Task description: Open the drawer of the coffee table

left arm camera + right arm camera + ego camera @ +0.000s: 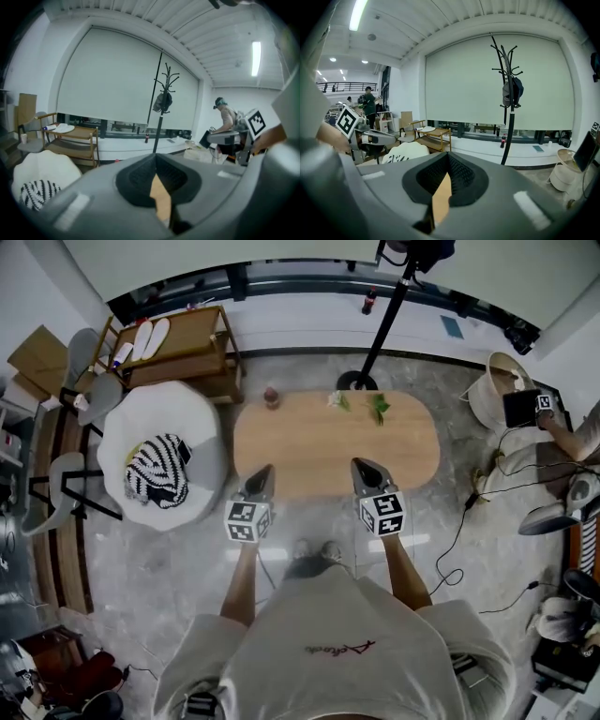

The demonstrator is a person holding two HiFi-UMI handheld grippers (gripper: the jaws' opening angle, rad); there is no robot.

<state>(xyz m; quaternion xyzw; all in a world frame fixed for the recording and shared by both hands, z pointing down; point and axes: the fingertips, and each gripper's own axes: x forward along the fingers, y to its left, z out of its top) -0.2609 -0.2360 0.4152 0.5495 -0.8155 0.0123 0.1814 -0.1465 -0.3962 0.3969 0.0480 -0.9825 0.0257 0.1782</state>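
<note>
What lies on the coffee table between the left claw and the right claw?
Nothing; the head view shows bare coffee table between left claw and right claw.

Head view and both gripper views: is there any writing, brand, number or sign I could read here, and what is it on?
No text here is legible.
Red cursive word on the person's shirt: too blurred to read.
Cubes on the left gripper and right gripper: black-and-white square patterns, no letters or digits.
Label on the dark bottle by the window: too small to read.
</note>
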